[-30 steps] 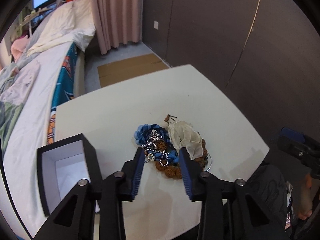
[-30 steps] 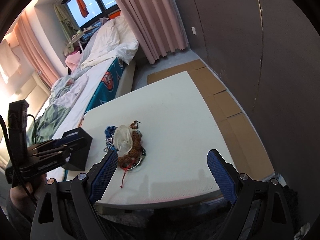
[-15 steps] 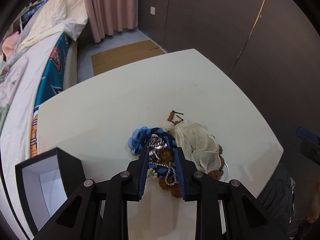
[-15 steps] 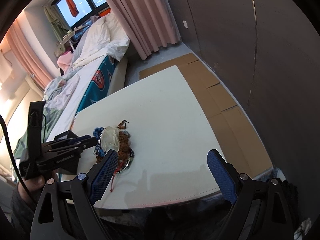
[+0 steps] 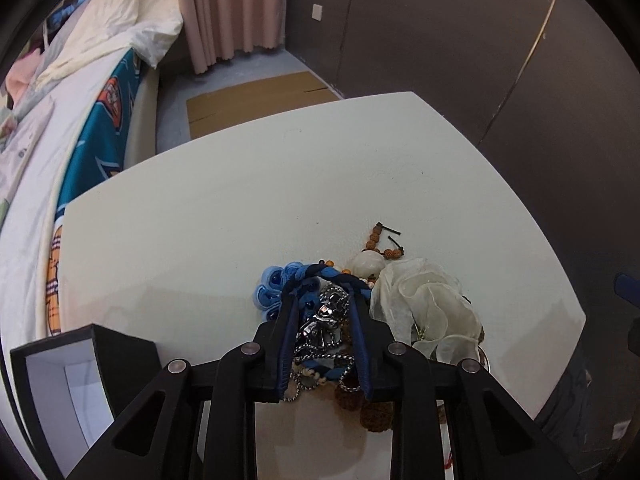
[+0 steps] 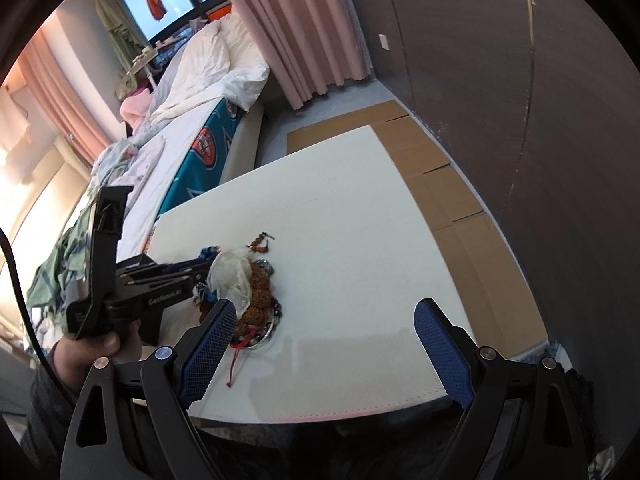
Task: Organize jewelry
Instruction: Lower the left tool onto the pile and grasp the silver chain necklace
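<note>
Judging early stage: left gripper (image 5: 325, 296) pinches silver metal chain (image 5: 325, 320) in tangled jewelry pile (image 6: 244, 284), right gripper (image 6: 320, 344) gapes idle, black open box (image 5: 80, 372) apparently unfilled.

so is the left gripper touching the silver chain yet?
Touching. In the left wrist view the left gripper has both fingers pressed against the silver chain, no gap visible.

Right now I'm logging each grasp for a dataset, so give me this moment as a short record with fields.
surface: white table
target: silver chain in a tangled jewelry pile
left tongs: closed around the silver chain and blue cord
right tongs: open, empty, hovering at the near table edge
container: open black box, left of the pile
also in pile: sheer cream fabric piece, brown bead strand
</note>
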A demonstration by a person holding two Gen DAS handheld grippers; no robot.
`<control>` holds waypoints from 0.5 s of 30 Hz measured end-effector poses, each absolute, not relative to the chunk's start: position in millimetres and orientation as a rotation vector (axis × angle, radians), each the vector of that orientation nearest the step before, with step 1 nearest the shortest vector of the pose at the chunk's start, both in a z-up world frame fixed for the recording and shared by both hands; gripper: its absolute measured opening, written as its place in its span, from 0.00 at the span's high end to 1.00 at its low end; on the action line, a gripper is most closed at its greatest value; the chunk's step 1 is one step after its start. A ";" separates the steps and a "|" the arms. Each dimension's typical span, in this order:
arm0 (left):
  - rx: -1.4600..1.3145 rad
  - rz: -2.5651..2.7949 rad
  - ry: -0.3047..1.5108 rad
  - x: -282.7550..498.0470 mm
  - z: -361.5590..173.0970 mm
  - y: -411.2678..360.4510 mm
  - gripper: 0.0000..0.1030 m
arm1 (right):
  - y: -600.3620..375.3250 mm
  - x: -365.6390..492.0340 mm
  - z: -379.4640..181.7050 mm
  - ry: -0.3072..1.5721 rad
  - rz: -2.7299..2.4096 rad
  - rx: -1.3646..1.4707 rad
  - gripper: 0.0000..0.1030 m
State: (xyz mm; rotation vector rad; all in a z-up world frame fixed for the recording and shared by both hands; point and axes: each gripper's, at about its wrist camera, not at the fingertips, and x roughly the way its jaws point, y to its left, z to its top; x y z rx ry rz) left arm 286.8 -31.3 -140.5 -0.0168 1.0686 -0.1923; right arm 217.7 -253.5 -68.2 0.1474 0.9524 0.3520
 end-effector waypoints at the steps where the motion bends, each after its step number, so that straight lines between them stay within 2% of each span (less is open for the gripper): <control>1: -0.010 -0.194 1.069 286.9 -140.6 -32.0 0.74 | -251.9 217.9 -68.4 0.954 0.357 0.144 0.12; 11: -0.009 -0.252 1.104 273.7 -141.3 -27.0 0.74 | -243.8 214.5 -71.5 0.962 0.380 0.138 0.12; 15: -0.062 -0.259 1.109 278.2 -143.8 -21.9 0.78 | -243.1 212.9 -71.8 0.973 0.384 0.133 0.12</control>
